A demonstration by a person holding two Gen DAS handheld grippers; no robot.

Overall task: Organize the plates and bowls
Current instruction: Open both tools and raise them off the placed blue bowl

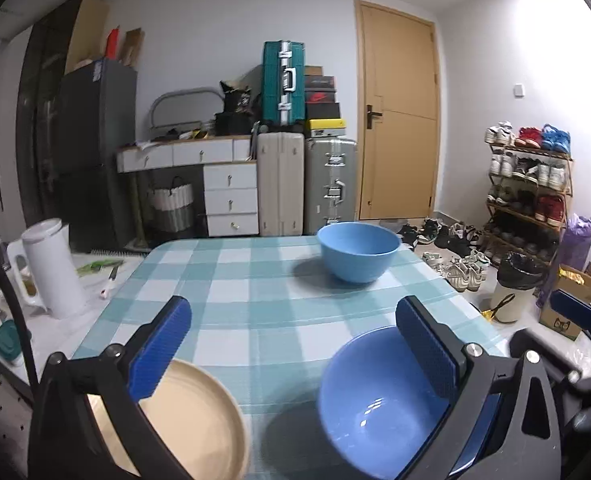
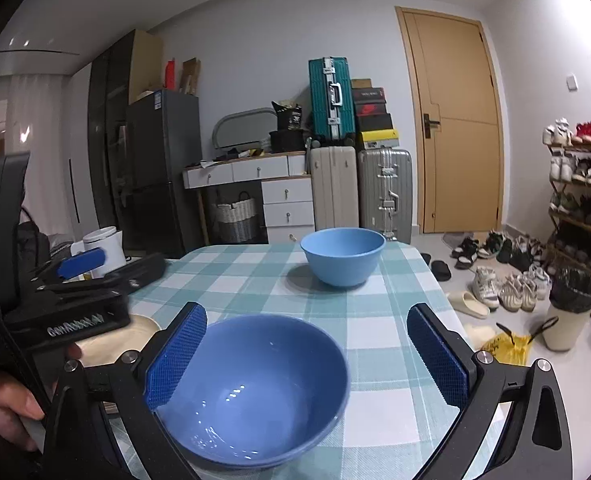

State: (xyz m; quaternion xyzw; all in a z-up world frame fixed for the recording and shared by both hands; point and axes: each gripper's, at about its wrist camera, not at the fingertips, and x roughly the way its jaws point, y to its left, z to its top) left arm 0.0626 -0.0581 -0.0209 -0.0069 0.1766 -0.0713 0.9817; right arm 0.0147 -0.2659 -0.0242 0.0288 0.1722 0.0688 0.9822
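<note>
On the checked tablecloth [image 2: 279,280] sit one cream plate [image 1: 191,412] and two blue bowls. The left gripper [image 1: 295,350] stands released — its left finger over the plate. The right gripper [image 2: 307,354], jaws wide, straddles the darker near bowl [image 2: 251,392] without pressing it — the lighter bowl [image 2: 343,256] sits well beyond.

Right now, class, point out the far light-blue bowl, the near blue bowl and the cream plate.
far light-blue bowl [image 1: 358,260]: left wrist view, on its outer wall.
near blue bowl [image 2: 251,392]: right wrist view, on its inner floor.
cream plate [image 1: 183,420]: left wrist view, on its flat centre.
</note>
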